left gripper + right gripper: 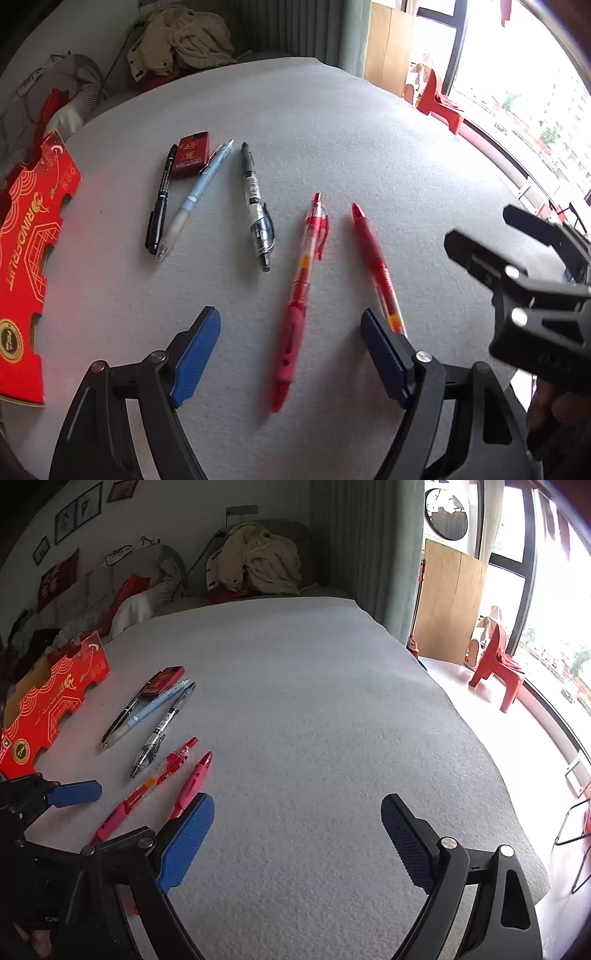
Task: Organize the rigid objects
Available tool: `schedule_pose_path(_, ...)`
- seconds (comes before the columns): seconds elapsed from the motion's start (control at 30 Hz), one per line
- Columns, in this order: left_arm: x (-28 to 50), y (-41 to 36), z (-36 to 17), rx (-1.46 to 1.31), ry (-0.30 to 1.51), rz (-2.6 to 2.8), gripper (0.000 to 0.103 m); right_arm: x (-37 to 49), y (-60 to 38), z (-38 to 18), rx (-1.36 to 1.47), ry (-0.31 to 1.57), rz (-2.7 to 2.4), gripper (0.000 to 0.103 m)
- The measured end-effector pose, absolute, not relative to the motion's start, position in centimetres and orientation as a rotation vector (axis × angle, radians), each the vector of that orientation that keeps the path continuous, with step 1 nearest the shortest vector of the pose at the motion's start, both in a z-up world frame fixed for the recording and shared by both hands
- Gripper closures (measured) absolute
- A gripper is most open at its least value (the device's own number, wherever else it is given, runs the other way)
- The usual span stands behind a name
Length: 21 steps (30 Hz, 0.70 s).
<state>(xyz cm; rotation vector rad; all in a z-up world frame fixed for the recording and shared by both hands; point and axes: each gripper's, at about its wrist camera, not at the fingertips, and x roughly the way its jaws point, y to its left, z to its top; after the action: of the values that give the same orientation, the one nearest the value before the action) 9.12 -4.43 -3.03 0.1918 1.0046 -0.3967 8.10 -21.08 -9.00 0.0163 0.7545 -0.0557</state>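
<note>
Several pens lie in a row on the grey table (pixel 332 147): a thin black pen (pixel 161 199), a light blue pen (pixel 195 199), a clear black gel pen (pixel 255 206), a clear red pen (pixel 301 295) and a solid red pen (pixel 376 266). A small red box (pixel 192 155) lies behind them. My left gripper (pixel 291 354) is open, jaws on either side of the clear red pen, not touching it. My right gripper (pixel 295 838) is open and empty over bare table, right of the pens (pixel 192 782); it also shows in the left wrist view (pixel 517 266).
A red printed cardboard tray (pixel 33 258) lies at the table's left edge; it also shows in the right wrist view (pixel 48 709). A sofa with piled clothes (pixel 255 561) stands behind the table. A red plastic chair (pixel 495 668) stands by the window on the right.
</note>
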Motion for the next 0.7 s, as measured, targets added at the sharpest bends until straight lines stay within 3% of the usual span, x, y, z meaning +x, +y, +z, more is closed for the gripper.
schedule_pose_path(0.23, 8.2, -6.9, -3.0, 0.235, 0.998, -0.463, 0.02, 7.8, -22.6, -9.8, 0.041, 0.776, -0.075, 0.011)
schedule_pose_path(0.33, 8.3, -6.6, -3.2, 0.266, 0.982, -0.504, 0.0, 7.7, -22.9, -9.7, 0.064, 0.785, -0.072, 0.011)
schedule_pose_path(0.7, 10.0, 0.7, -4.5, 0.169, 1.02, -0.337, 0.001, 9.0, -16.7, -10.6, 0.011, 0.829, 0.047, 0.011)
